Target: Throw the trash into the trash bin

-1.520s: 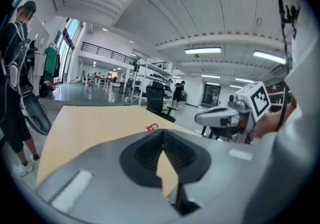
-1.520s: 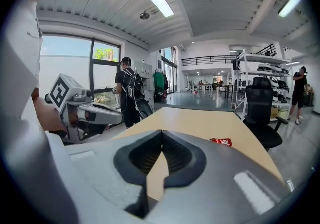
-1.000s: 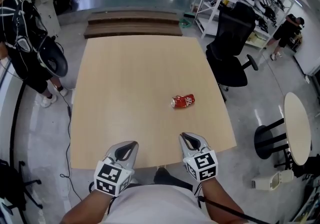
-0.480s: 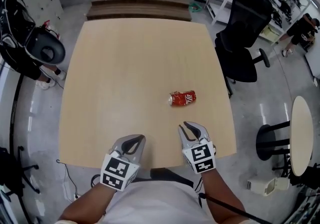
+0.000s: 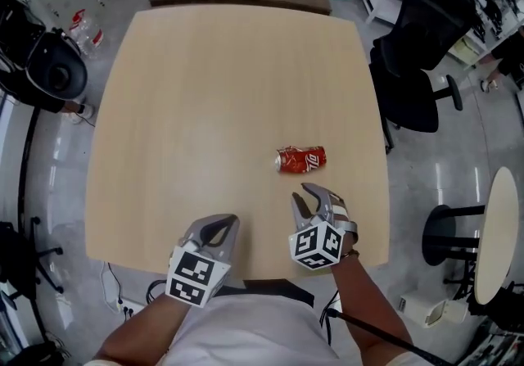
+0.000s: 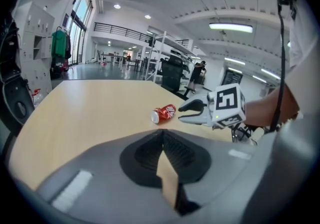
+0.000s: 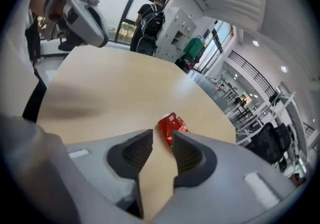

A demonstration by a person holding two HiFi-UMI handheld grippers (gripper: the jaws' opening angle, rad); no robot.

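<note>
Head view: crushed red can lying on its side on the table, just beyond the right gripper fingertips, not touching them. Any guess on how to grab it? (A)

Right gripper view for that one. Jaws opening, clear gap between the pads, only bare tabletop in that gap. Can a little past the tips, roughly in line with the gap. Probably feather-light and thin-walled, already dented, so likely to cave in more under a hard squeeze. Slick painted metal too, and liable to roll or skid away from a nudging fingertip. Best bet: straddle the flattened middle, one pad on each long side, then close gently. (B)

And the left gripper? (A)

Left gripper view: fingertips pressed together, nothing pinched. Can well ahead of them and off toward the right gripper. Hovering over the table's close edge, seemingly just along for the ride. (B)

Bin anywhere? (A)

Nope. No trash bin spotted in any of the three views, so nothing to report on contents. Can itself: empty or not, impossible to tell from here. Worth keeping the open end up after lifting, just in case. (B)
</note>
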